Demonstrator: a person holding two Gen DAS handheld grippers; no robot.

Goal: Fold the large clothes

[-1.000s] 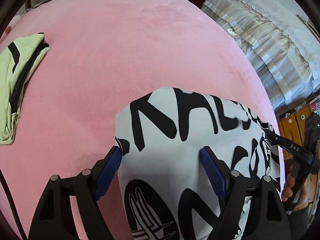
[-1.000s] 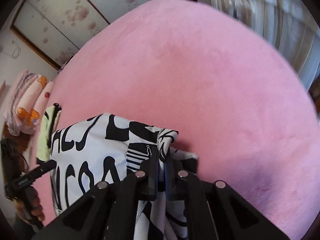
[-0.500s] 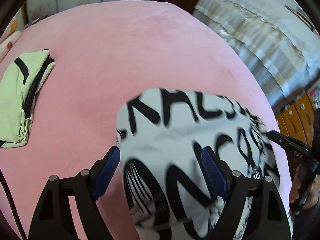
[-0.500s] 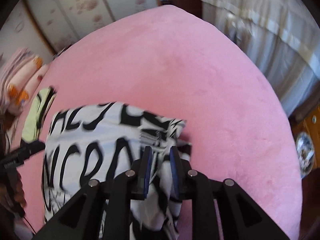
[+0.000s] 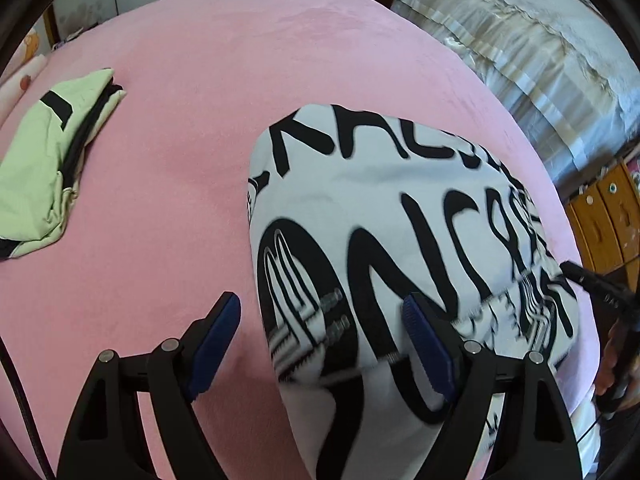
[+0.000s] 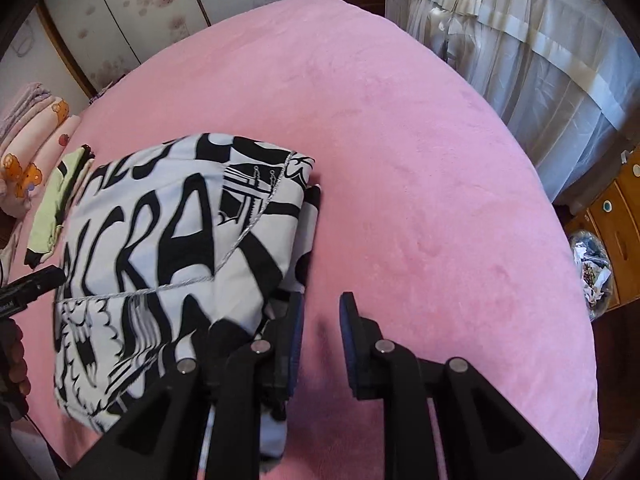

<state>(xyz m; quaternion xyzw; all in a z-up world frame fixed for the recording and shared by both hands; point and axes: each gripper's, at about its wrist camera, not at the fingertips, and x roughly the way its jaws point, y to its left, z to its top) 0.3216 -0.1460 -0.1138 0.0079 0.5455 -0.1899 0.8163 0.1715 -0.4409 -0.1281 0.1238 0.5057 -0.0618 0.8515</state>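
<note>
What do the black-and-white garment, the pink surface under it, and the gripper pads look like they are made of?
Black-and-white garment: smooth woven or knit fabric, matte, printed lettering, with a silvery chain or cord across it.
Pink surface: plush, velvety cloth; it shows brush marks and a soft nap.
Left gripper pads: blue, ribbed, probably rubber or soft plastic.

One pink bed fills both views. Two folded garments lie on it: one black-and-white printed garment at centre and one pale green garment at the left edge. Two grippers show, one per view: left gripper, right gripper. One stack of pink bedding sits at the far left of the right view.
</note>
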